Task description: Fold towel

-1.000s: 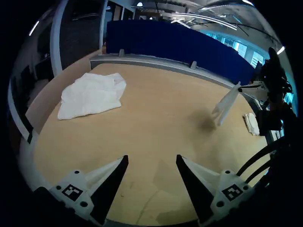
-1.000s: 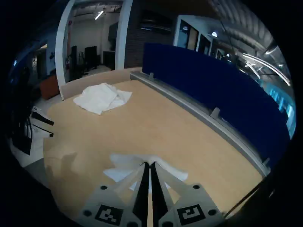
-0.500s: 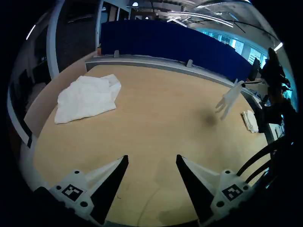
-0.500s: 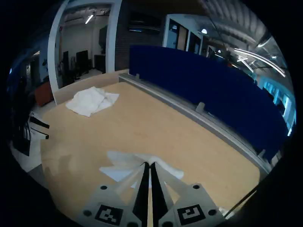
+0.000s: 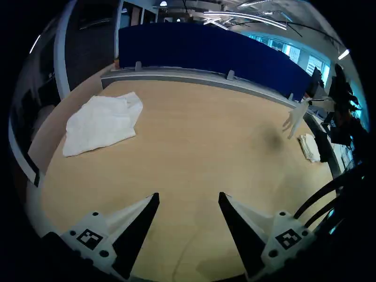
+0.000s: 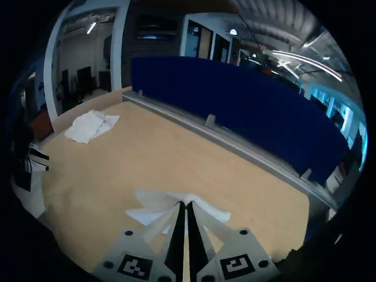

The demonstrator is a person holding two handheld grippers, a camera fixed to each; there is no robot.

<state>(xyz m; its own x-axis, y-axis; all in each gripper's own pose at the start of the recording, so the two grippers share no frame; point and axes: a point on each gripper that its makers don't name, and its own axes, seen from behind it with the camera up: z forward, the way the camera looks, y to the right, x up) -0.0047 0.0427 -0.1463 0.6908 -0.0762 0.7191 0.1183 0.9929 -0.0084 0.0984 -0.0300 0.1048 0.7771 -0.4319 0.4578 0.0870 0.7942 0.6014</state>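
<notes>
Now: left tool (image 5: 188,195) fingers spread apart, gripping nothing, low over near edge of wooden surface (image 5: 197,141). Right tool (image 6: 185,204) fingers pressed together, clamped on white towel (image 6: 157,207). In left gripper view that towel hangs above surface at far right, shadow beneath. Crumpled towel (image 5: 99,123) lies far left, near blue partition (image 5: 211,47). Folded cloth (image 5: 310,146) at right edge.

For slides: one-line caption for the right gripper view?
Right gripper shut on a white towel over the wooden table; second crumpled towel lies near the far corner.
</notes>
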